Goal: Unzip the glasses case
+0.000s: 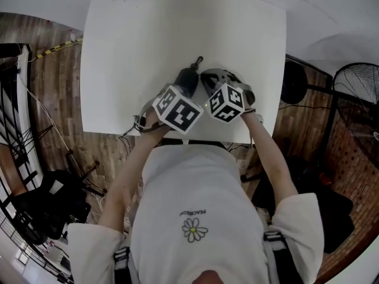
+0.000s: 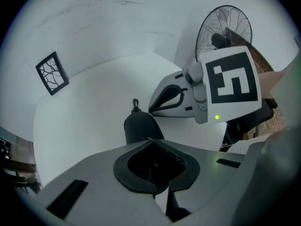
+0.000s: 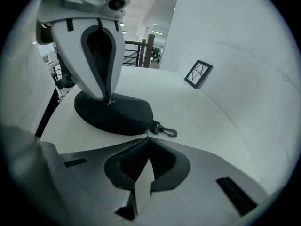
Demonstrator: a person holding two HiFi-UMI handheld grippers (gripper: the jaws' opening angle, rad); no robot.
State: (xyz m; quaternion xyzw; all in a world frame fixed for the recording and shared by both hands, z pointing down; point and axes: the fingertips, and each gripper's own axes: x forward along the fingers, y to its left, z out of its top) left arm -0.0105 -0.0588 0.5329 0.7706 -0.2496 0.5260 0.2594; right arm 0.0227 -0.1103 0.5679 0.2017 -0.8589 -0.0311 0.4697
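Glasses case [image 3: 113, 112] looks stiff and light: left gripper [image 3: 107, 100], jaws closed, pins its top; right gripper [image 3: 148, 138] jaws pinch its zipper pull [image 3: 146, 133].

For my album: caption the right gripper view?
Black oval glasses case on white table; shut left gripper atop it, shut right gripper at its clasp.

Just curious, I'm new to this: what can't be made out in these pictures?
Head view: the left gripper and right gripper cover most of the glasses case.
Left gripper view: its own jaws hide the case's near end.
Right gripper view: what, if anything, its tips pinch is too small to tell.
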